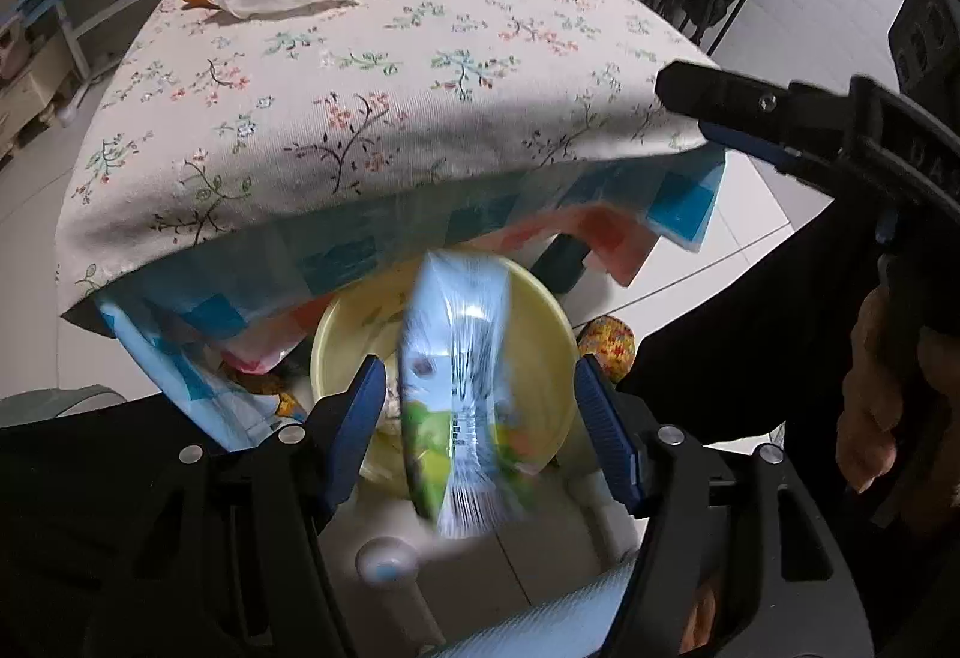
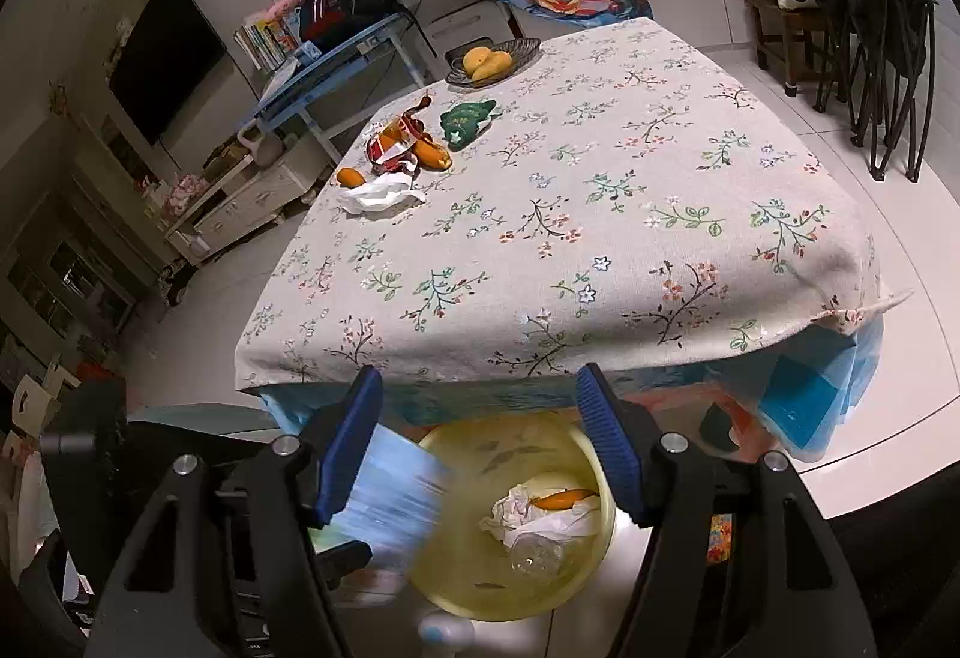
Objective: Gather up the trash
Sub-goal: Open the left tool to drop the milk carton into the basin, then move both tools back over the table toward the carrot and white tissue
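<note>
My left gripper [image 1: 480, 418] stands released, blue wrapper [image 1: 462, 394] dropping toward the yellow bin [image 2: 591, 454]; right gripper [image 2: 480, 442] released, empty. Bin already holds tissue [image 2: 540, 520] and peel. Red wrapper [image 2: 393, 150], peels [image 2: 432, 153], white tissue [image 2: 381, 196] remain on the table [image 2: 600, 238].

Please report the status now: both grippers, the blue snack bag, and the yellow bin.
Left gripper open, right gripper open. Blue snack bag loose and blurred above yellow bin. More trash on table's far side. Nothing blocking bin.
</note>
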Motion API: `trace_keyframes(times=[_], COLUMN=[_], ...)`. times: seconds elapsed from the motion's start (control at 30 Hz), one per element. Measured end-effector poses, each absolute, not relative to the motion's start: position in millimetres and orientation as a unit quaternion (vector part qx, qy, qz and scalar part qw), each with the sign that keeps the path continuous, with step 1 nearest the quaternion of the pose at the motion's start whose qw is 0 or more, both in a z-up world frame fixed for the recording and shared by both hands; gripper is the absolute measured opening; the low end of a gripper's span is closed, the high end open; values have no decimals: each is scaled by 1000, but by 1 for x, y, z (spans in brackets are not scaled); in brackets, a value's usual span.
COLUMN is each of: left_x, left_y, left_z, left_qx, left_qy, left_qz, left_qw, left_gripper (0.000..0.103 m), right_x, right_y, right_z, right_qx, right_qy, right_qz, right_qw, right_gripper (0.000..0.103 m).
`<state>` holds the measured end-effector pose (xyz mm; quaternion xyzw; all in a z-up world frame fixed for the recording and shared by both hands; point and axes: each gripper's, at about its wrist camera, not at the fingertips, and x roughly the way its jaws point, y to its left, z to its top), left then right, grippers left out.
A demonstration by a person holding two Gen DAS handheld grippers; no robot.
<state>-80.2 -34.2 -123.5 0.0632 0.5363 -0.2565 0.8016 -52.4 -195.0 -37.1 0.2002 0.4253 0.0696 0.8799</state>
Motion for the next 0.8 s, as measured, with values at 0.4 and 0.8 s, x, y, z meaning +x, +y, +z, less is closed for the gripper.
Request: trace_keyframes(times=[0.4, 0.8], left_x=[-87, -63], left_y=[-26, 36], left_z=[-87, -61], left_qx=[80, -23], left_qy=[427, 348], left_qz=[-214, -41], left_qw=[875, 936], left_gripper=[71, 89], right_x=[-52, -52], right_y=[-196, -191], right_z=[-38, -36], right_qx=[200, 180], right_qy=[421, 415], right_qz=[61, 58], right_qw=[883, 890], right_gripper=[69, 69])
